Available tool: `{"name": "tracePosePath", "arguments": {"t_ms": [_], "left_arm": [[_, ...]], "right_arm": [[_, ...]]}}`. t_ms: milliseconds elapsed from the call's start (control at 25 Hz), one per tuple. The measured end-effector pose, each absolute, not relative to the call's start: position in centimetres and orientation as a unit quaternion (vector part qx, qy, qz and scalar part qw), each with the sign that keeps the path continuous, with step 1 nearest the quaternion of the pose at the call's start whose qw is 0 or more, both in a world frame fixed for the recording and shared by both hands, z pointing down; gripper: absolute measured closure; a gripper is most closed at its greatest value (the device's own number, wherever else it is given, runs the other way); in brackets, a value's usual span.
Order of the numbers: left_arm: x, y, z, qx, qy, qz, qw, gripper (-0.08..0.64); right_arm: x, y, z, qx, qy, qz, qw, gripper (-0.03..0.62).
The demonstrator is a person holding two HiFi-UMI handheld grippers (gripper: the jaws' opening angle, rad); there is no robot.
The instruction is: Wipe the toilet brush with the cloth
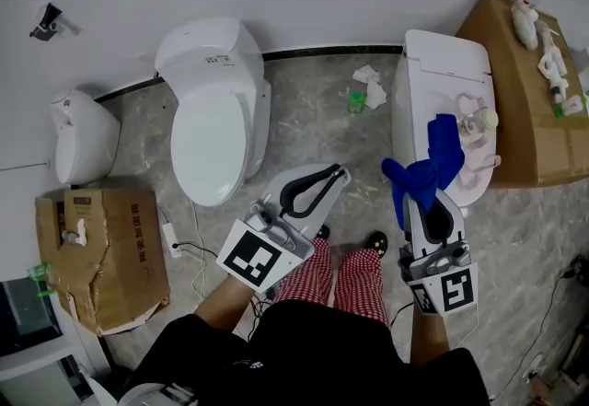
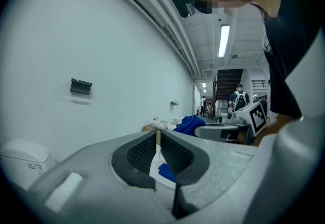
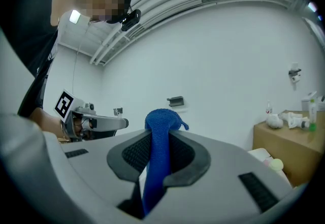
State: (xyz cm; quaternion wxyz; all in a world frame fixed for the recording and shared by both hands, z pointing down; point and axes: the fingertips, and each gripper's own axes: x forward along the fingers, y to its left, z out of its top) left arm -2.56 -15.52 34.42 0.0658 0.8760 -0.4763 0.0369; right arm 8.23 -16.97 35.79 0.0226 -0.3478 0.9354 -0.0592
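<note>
The right claw (image 1: 421, 200) is clamped on a blue woven cloth (image 1: 431, 161), which sticks up past its tips at centre right of the head view. The left claw (image 1: 339, 174), at centre, is closed on nothing. A pale pink toilet brush (image 1: 479, 167) lies on the closed white toilet (image 1: 433, 63) at right, just behind the cloth.

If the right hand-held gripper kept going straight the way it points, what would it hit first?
Probably the plain white wall, passing above the white toilet low on its right; depth is hard to judge.
</note>
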Motion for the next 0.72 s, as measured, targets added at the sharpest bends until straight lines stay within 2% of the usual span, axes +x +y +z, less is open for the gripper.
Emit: {"name": "tracePosePath", "arguments": {"t_ms": [440,720], "left_arm": [[-1.6,-16.6,36.2,0.877,-0.472,0.045,0.074,0.548],[-1.7,-16.7,38.1,0.872,-0.477,0.051,0.094,0.505]], "right_arm": [[8.9,-17.3,38.0,-0.355,0.931,-0.079,0.014,0.528],[8.9,-17.4,39.4,-0.353,0.931,-0.090,0.010,0.528]]}}
